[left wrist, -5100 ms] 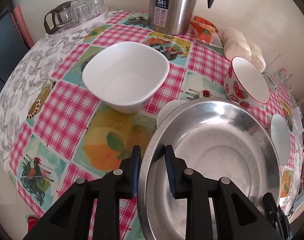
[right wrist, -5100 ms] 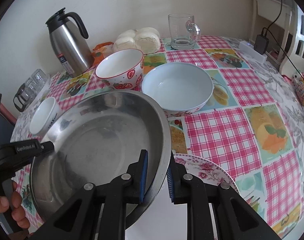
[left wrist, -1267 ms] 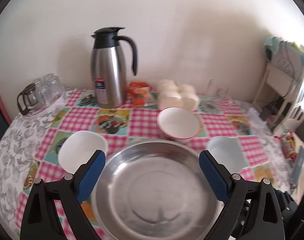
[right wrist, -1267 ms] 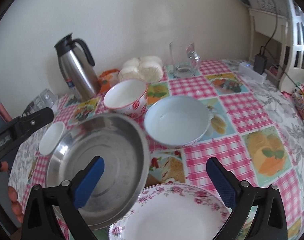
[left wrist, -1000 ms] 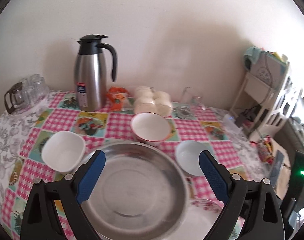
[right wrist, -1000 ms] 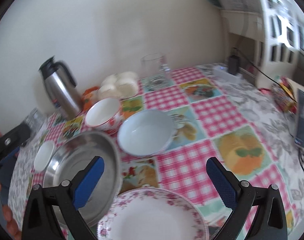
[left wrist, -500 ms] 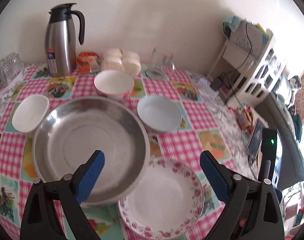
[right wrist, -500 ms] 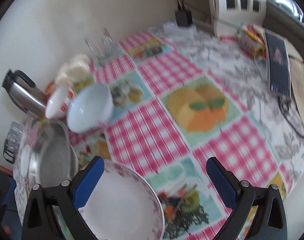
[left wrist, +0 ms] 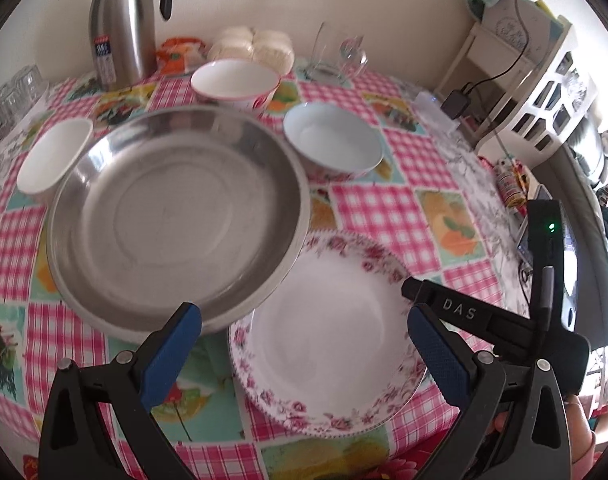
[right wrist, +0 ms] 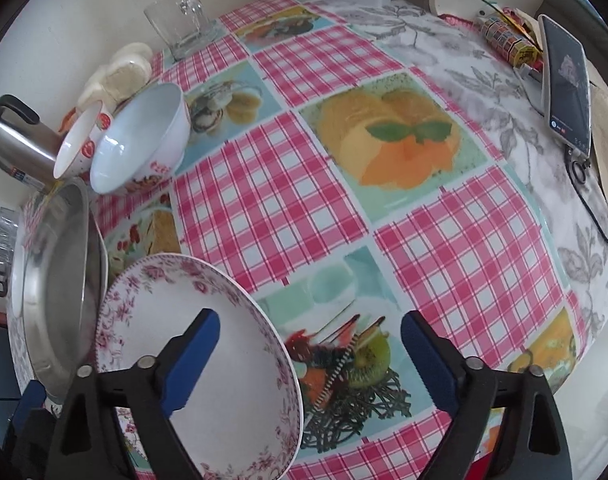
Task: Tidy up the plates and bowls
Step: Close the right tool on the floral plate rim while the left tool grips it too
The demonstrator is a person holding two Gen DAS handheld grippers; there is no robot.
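Lying flat, face up, the floral plate (left wrist: 332,332); left gripper (left wrist: 299,332) released, right gripper (right wrist: 310,340) closing, empty.

The left gripper (left wrist: 299,332) hung wide open above the floral plate (left wrist: 328,328), gripping nothing. The steel basin (left wrist: 175,216) overlapped that plate's rim. Behind stood a pale blue bowl (left wrist: 332,142), a strawberry bowl (left wrist: 235,82) and a small white bowl (left wrist: 53,154) (far left), on the checked tablecloth (left wrist: 388,208).
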